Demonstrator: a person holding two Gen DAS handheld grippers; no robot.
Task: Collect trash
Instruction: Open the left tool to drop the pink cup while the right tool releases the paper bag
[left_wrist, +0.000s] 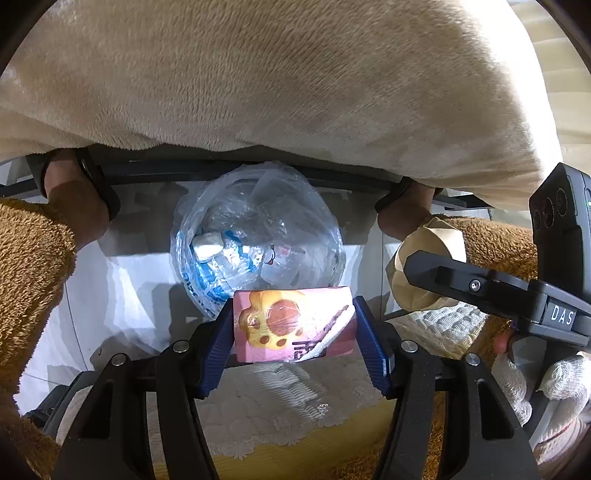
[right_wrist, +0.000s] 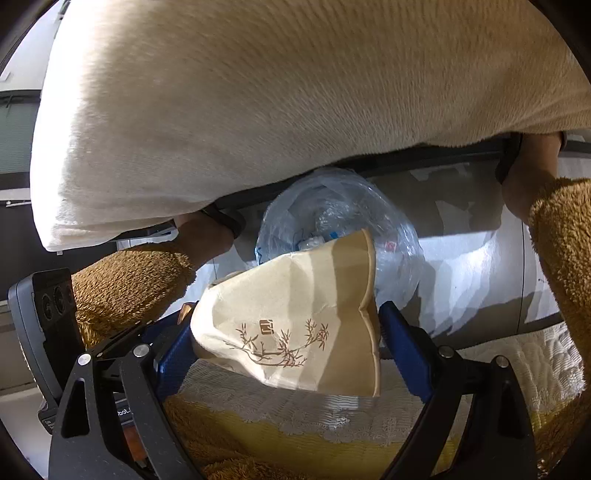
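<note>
1. Currently both grippers are loaded. The left gripper (left_wrist: 295, 325) is clamped on a pink snack wrapper (left_wrist: 293, 325), held flat between its blue pads (left_wrist: 218, 347).
2. The right gripper (right_wrist: 284, 343) is closed on a crushed paper cup (right_wrist: 291, 325), rim squashed flat against the right-side pad, base against the left one.
3. The clear trash bag (left_wrist: 258, 236) sits on the floor just ahead of both sets of fingertips, mouth open toward them. It already holds some crumpled plastic and blue-printed packaging, so part of the collecting looks done.
4. Neither held item is in the bag yet: wrapper just short of the bag's near edge, cup overlapping the mouth in the right wrist view but gripped.
5. Remaining, by my read: advance over the opening and drop both pieces. Any other trash: can't tell, the beige plush cushion (left_wrist: 277, 81) blocks everything above the fingers.
</note>
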